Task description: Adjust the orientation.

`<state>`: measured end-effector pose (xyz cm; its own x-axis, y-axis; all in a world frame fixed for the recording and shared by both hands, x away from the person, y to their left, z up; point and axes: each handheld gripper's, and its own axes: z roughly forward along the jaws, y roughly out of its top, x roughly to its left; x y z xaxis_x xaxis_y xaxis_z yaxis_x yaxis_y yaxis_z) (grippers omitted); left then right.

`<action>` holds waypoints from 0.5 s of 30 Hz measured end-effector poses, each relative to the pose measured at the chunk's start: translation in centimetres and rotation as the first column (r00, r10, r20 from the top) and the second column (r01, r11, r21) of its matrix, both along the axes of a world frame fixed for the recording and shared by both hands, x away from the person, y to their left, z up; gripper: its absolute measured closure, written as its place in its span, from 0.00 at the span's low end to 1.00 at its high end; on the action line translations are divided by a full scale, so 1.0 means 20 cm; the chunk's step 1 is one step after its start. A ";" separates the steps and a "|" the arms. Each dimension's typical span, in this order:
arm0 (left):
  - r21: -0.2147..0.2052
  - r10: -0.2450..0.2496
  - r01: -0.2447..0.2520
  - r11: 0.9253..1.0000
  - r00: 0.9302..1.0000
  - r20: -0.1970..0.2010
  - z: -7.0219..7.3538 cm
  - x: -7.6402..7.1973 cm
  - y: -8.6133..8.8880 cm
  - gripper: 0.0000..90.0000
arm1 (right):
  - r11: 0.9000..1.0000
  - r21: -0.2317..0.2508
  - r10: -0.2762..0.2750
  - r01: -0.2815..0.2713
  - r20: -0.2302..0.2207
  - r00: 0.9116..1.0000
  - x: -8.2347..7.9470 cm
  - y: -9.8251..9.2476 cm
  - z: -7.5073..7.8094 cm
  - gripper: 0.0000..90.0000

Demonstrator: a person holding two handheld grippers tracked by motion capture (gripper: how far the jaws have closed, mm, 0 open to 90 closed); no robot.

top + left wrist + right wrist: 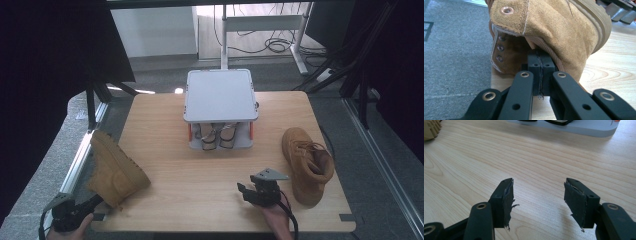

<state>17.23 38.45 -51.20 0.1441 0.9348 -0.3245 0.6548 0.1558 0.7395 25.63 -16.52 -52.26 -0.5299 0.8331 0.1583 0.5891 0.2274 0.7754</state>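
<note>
Two grippers sit low in the high view. Left gripper (97,199) pinches the soft tan boot (114,170) at the desk's (200,170) left edge; right gripper (246,190) hangs near another boot (307,165). A grey rack (220,97) stands behind.

Left gripper view: black jaws are squeezed shut on the fuzzy boot's (554,27) collar, by its metal rings.

Right gripper view: jaws stand wide apart over bare, striped wood.

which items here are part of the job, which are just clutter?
In the job:
- left gripper, shut on the collar of the tan boot at the table's left edge
- second tan boot, on its side at the right
- grey shoe rack, black-and-white shoes on its lower shelf
- right gripper, open over bare wood

Lying about:
- desk frame and cables on the floor behind
</note>
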 end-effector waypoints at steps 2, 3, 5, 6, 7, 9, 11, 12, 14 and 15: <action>-0.001 -0.003 0.003 1.000 1.000 0.000 0.00 0.00 0.00 1.00 | 1.000 0.001 0.001 -0.001 0.000 1.000 0.00 0.00 0.00 0.45; -0.005 -0.012 0.012 1.000 1.000 -0.002 0.00 0.01 0.00 1.00 | 1.000 0.004 0.002 -0.002 0.002 1.000 0.00 0.00 0.00 0.45; -0.009 -0.014 0.014 1.000 1.000 -0.003 0.00 0.01 0.00 1.00 | 1.000 0.004 0.002 -0.002 0.005 1.000 0.00 0.00 0.01 0.45; -0.018 -0.013 0.013 1.000 1.000 -0.001 0.00 0.01 0.00 1.00 | 1.000 0.003 0.001 -0.001 0.006 1.000 0.00 0.00 0.01 0.45; -0.020 -0.015 0.015 1.000 1.000 -0.001 0.01 0.01 0.00 1.00 | 1.000 0.003 -0.001 0.001 0.007 1.000 0.00 0.00 0.01 0.45; -0.034 -0.014 0.014 0.999 1.000 0.007 0.01 0.01 0.00 1.00 | 1.000 0.004 -0.002 0.002 0.007 1.000 0.00 0.00 0.01 0.45; -0.035 -0.017 0.018 0.999 1.000 0.012 0.02 0.02 -0.01 1.00 | 1.000 0.003 -0.003 0.003 0.008 1.000 0.00 0.00 0.01 0.45; -0.034 -0.018 0.019 0.999 1.000 0.017 0.03 0.02 -0.01 1.00 | 1.000 0.004 -0.003 0.003 0.009 1.000 0.00 0.01 0.01 0.45; -0.031 -0.022 0.022 0.999 1.000 0.018 0.04 0.03 -0.01 1.00 | 1.000 0.001 -0.003 0.003 0.012 1.000 0.00 0.01 0.01 0.45; -0.032 -0.023 0.023 0.999 1.000 0.020 0.04 0.03 -0.02 1.00 | 1.000 -0.002 -0.003 0.003 0.018 1.000 -0.01 0.01 0.01 0.45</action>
